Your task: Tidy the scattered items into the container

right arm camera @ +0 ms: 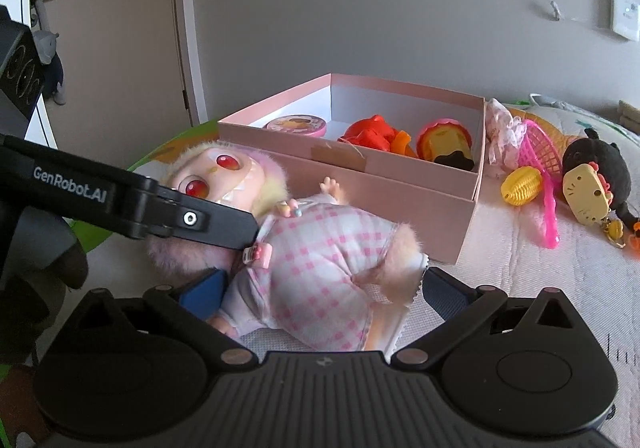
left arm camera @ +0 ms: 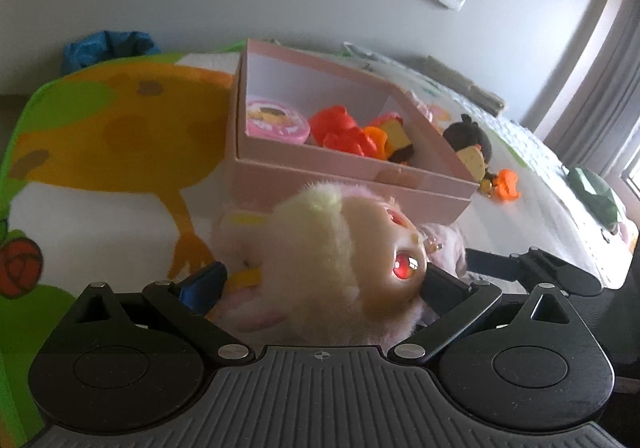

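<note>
Doll (right arm camera: 304,248) lies on the bed just near of the pink box (right arm camera: 400,184), too floppy for 1 grip: the left gripper (left arm camera: 324,276) pinches its head, while the right gripper (right arm camera: 324,288) straddles its checked body, fingers wide.

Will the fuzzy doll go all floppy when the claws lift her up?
Probably. The doll has a soft cloth body, so her middle may sag. Her furry head looks bulky and might droop. She likely won't break or roll.
</note>
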Available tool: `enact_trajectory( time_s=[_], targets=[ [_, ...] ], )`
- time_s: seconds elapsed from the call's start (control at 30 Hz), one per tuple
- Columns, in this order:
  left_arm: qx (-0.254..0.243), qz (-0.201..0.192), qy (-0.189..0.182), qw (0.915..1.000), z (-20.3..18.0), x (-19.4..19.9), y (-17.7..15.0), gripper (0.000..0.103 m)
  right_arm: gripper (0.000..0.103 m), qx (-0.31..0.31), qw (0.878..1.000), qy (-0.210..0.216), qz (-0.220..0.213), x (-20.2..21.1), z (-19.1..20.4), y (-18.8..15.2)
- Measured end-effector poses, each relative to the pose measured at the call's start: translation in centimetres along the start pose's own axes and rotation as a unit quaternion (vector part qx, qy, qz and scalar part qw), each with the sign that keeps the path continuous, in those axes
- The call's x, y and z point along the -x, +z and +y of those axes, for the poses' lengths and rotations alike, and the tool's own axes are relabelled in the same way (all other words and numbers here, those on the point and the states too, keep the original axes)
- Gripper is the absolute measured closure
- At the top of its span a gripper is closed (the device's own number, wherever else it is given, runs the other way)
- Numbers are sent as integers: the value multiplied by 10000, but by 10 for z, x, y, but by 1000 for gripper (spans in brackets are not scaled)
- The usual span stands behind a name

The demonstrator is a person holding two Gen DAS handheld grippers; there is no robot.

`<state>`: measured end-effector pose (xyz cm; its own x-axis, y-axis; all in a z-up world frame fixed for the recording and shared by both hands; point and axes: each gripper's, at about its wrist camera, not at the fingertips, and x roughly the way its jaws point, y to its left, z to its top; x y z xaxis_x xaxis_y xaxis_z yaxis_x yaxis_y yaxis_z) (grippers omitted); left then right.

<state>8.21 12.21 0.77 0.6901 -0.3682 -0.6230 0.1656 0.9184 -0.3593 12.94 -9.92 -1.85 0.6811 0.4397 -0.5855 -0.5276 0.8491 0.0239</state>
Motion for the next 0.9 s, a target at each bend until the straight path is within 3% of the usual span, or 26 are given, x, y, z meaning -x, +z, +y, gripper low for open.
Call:
enact_trajectory(
  time_s=[0.13, 0.2, 0.27, 0.37, 0.47, 0.7, 0.9],
  targets=[
    [-26, -35, 23, 10000, -3, -1, -2, 1, 2, 44, 10000, -46, -32, 1, 2, -1],
    [-35, -49, -1, 10000, -4, 0, -2, 4, 4, 24, 10000, -34, -39, 2, 1, -1],
    [-52, -72, -48, 9999, -5, 2, -2, 15, 5, 4, 10000, -31, -38, 3, 1, -1],
    [-178, -80, -39, 9998, -9, 5, -3, 17, 6, -27, 10000, -9, -28, 4, 1, -2],
    [-266, -85, -10, 9996, -11, 6, -4, 17, 5, -90, 9999, 67, 1, 2, -2, -1],
    [49, -17, -102, 9999, -3, 4, -2, 12, 0, -307, 9994, 125, 79, 0, -7, -1],
    [120, -4, -137, 9998, -1, 2, -2, 12, 6, -179, 9997, 139, 69, 5, -5, -5]
  ],
)
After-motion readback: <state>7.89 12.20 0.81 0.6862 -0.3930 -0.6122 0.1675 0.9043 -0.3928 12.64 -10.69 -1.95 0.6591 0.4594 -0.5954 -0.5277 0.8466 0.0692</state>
